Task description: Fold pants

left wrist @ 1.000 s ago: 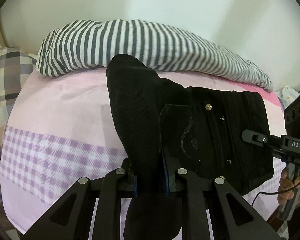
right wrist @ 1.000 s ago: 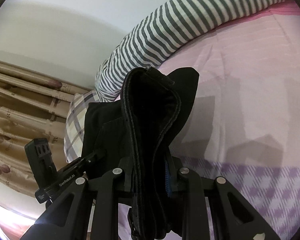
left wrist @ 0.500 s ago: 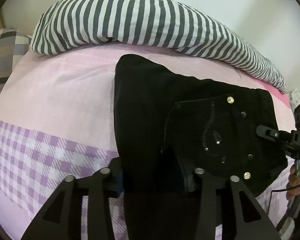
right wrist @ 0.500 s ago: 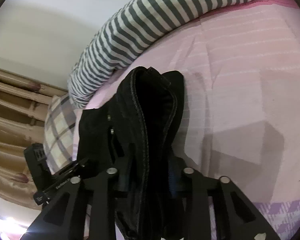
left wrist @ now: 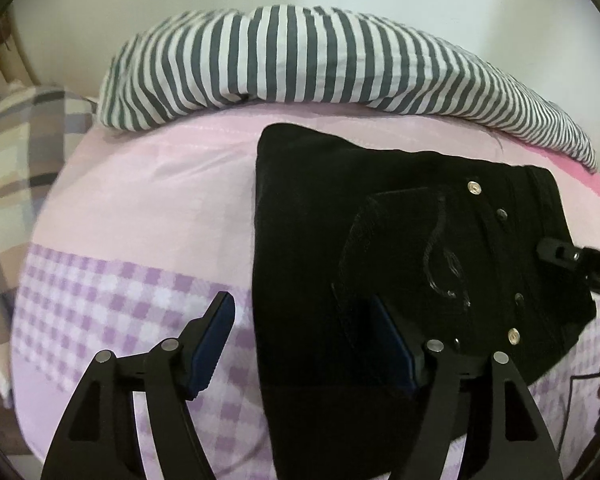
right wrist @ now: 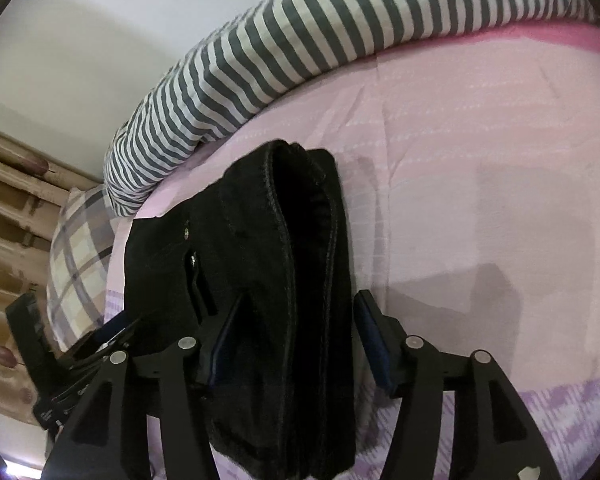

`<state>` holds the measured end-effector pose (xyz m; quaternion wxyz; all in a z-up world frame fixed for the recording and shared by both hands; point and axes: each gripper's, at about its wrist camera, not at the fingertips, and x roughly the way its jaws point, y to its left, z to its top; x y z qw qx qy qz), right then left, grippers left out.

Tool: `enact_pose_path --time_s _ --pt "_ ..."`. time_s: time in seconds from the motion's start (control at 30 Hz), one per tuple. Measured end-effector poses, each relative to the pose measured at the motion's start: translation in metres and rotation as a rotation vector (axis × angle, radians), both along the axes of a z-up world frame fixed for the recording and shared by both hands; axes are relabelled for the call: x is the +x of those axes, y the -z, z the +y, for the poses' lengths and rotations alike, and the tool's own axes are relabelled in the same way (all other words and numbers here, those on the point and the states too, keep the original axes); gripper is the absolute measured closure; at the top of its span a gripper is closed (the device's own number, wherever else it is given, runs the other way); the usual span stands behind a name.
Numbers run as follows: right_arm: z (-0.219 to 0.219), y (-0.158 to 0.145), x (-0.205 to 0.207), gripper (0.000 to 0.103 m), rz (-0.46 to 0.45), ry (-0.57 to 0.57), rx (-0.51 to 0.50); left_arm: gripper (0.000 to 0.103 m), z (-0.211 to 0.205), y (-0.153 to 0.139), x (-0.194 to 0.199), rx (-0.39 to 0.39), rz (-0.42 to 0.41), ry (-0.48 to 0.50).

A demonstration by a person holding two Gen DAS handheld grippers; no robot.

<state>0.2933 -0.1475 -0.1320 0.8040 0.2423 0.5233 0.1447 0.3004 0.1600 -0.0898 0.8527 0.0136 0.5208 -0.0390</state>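
Note:
The black pants (left wrist: 340, 248) lie folded on the pink bed sheet (left wrist: 148, 200), waistband with metal studs to the right. My left gripper (left wrist: 304, 344) is open, its jaws spread wide over the near edge of the pants; the fabric lies loose between them. In the right wrist view the pants (right wrist: 284, 264) lie as a thick folded stack. My right gripper (right wrist: 296, 344) is open too, its jaws standing on either side of the stack's end. The right gripper also shows in the left wrist view (left wrist: 568, 256) at the waistband.
A grey-and-white striped quilt (left wrist: 320, 64) lies rolled along the wall behind the pants. A plaid pillow (left wrist: 16, 152) sits at the left by the curtain (right wrist: 8, 208). The sheet turns to purple check (left wrist: 112, 300) near me.
Both grippers have opened and let go of the pants, which were held raised a second ago. The pants now rest flat on the bed.

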Motion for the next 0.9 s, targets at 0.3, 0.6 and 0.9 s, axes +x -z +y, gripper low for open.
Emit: enact_pose_path --time_s 0.3,0.6,0.9 --pt "0.002 -0.055 -0.054 0.028 -0.170 0.014 -0.161 0.023 -0.012 -0.038 -0.052 0.075 -0.107 -0.029" --pt "0.030 -0.078 -0.115 0.008 -0.281 -0.009 -0.305 0.020 -0.027 -0.058 -0.113 0.116 -0.174 -0.051" --pt "0.053 -0.075 -0.143 0.001 -0.296 -0.030 -0.364 0.020 -0.023 -0.056 -0.140 0.093 -0.172 -0.080"
